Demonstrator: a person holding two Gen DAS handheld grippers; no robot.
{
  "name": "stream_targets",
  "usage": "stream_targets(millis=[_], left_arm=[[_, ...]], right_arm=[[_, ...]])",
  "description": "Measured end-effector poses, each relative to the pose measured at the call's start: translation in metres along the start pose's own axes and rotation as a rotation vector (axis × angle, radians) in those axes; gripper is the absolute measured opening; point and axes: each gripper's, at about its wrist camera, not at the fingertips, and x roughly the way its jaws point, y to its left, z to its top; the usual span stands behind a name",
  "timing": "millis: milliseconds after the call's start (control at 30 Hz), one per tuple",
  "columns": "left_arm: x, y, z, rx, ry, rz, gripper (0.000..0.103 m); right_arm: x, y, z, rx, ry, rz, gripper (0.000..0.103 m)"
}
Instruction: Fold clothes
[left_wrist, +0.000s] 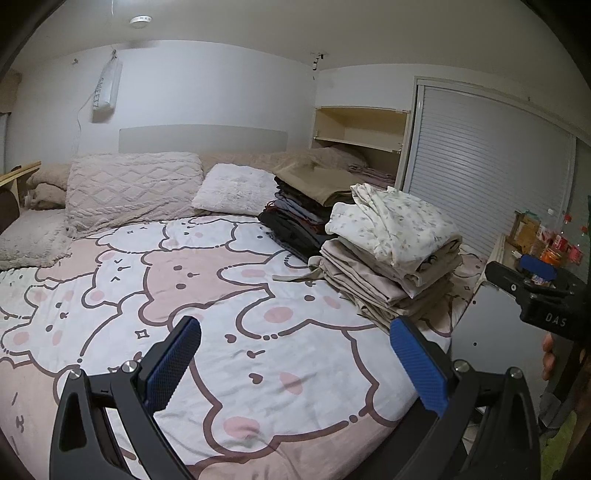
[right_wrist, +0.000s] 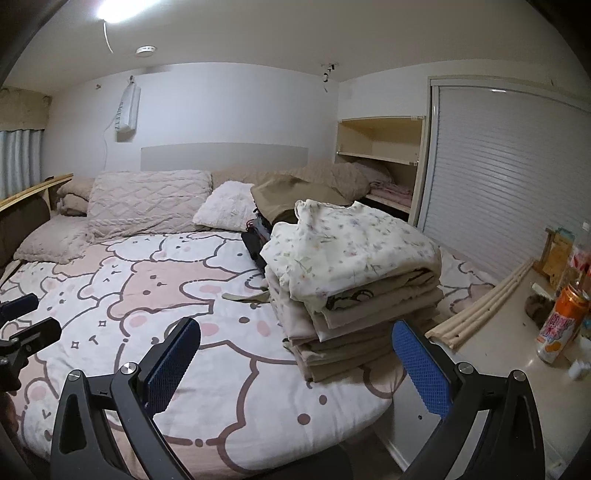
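1. Left wrist view: the left gripper (left_wrist: 295, 369) hovers over the bear-print bedsheet (left_wrist: 221, 295), fingers wide apart, holding nothing.
2. The right gripper (right_wrist: 295, 369) hangs likewise, fingers spread and empty.
3. Folded clothes: a beige stack (right_wrist: 354, 317) topped by a floral garment (right_wrist: 351, 247) sits right, a dark stack (left_wrist: 295, 221) just behind it.

White walls (right_wrist: 229, 107), bed (right_wrist: 110, 295), slatted closet door (right_wrist: 491, 158).

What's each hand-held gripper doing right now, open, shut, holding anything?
Left hand-held gripper: open, holding nothing, above the bedsheet.
Right hand-held gripper: open, holding nothing, near the folded clothes stack.
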Motion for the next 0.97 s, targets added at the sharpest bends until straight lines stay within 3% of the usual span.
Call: stream_targets(millis=[967], left_arm=[[-0.0064, 0.0045, -0.0028, -0.022, -0.009, 0.024, 0.103]], right_arm=[[-0.0022, 0.0067, -0.0035, -0.042, 0.01, -0.007, 0.103]])
